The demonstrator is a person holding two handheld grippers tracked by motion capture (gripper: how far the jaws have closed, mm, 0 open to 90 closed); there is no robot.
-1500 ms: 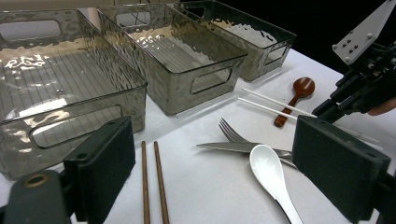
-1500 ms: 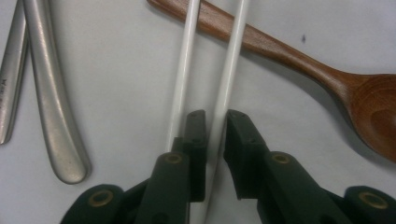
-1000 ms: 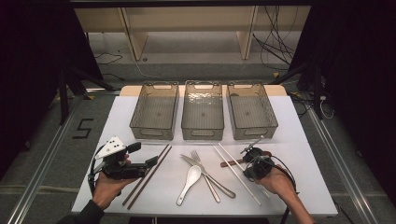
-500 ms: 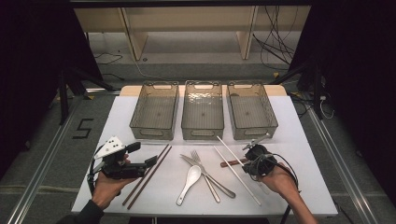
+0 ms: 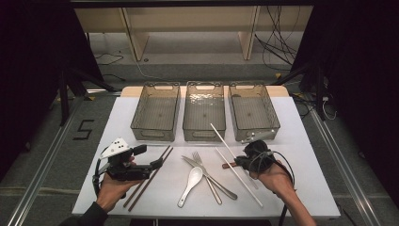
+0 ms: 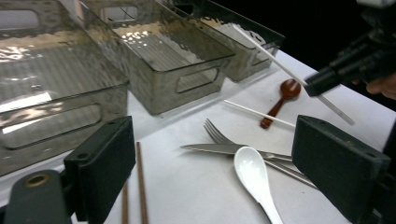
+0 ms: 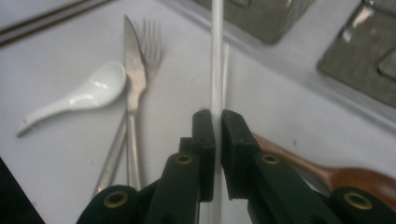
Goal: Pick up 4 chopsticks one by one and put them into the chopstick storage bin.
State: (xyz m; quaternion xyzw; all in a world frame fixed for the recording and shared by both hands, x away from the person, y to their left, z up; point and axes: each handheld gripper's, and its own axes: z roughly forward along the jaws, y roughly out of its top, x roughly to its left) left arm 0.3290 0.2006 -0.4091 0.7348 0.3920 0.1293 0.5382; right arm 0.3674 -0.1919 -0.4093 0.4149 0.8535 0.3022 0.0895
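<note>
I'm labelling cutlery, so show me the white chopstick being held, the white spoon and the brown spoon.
white chopstick (image 7: 216,56), right gripper view, shaft above the jaws
white spoon (image 5: 195,175), high view, bowl
brown spoon (image 6: 288,88), left gripper view, bowl

3 bins (image 5: 203,111), 4 chopsticks (image 5: 238,176), 2 spoons (image 5: 191,185), 1 fork (image 5: 207,178), 1 knife (image 5: 209,177).

white table (image 5: 310,155), three bins (image 5: 203,110), cutlery (image 5: 207,172)

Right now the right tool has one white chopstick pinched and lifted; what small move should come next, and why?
Probably carry it forward over the right bin and lower its tip inside. The right tool is shut on the white chopstick, whose far end already angles up toward the bins, while the second white chopstick lies on the table. Which bin is meant for chopsticks is my guess; all three look empty.
</note>
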